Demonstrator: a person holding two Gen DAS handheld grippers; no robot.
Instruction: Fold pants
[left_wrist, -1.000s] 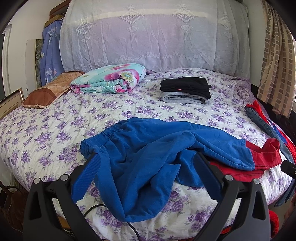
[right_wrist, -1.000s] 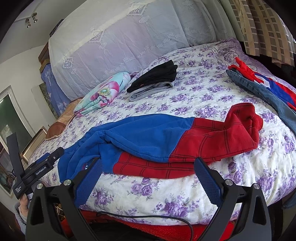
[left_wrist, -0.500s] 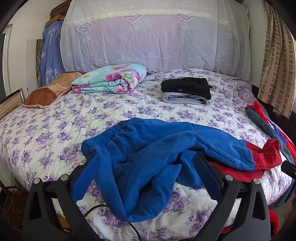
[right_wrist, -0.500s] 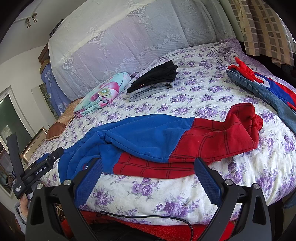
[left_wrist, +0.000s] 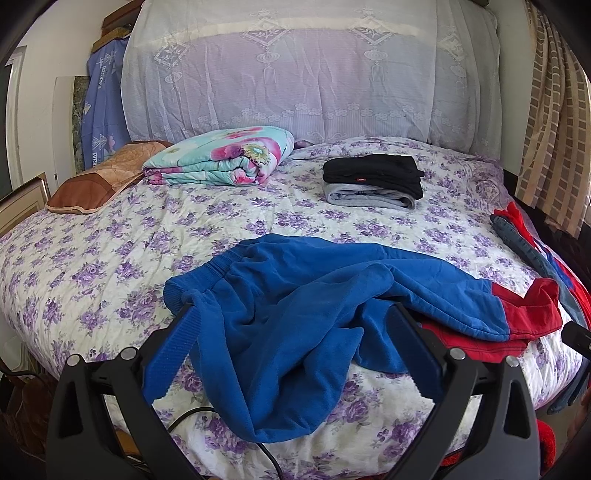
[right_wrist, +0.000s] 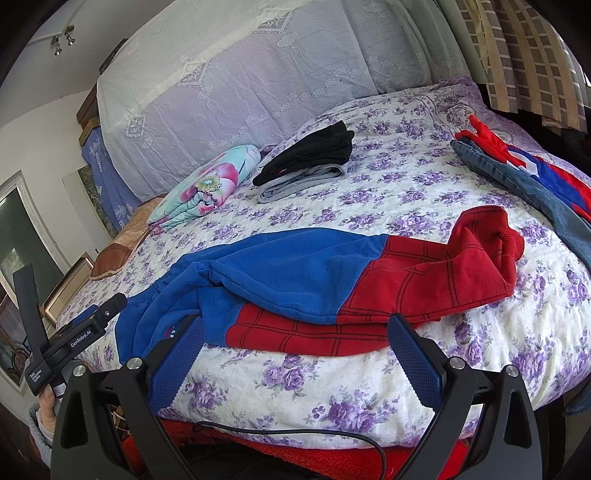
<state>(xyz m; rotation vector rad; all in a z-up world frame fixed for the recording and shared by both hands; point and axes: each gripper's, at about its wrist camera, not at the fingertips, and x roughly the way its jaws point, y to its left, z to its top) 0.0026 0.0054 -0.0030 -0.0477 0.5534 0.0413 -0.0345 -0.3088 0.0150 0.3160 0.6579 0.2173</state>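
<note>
My left gripper (left_wrist: 291, 334) hangs at the near edge of the bed with its two blue ribbed fingers (left_wrist: 170, 354) spread wide and nothing between them. My right gripper (right_wrist: 293, 345) is just the same, wide apart and empty, a little short of the mattress edge. The blue fleece pants with red, black-lined lower legs (right_wrist: 332, 288) lie rumpled across the near side of the white bedsheet printed with purple flowers (left_wrist: 110, 251); the elastic waistband (left_wrist: 207, 273) sits toward my left, and the red cuffs (right_wrist: 487, 236) bunch up toward my right, one leg lying over the other. A flap of blue fabric droops over the bed's front edge between my left fingers. Farther back, near the headboard draped in pale lace cloth (left_wrist: 314, 66), a folded black garment rests on a folded grey one (left_wrist: 373, 181), with a folded turquoise floral quilt (left_wrist: 221, 158) to the left of them. A denim piece and another red-and-blue garment (right_wrist: 524, 177) lie along the right side of the bed.
</note>
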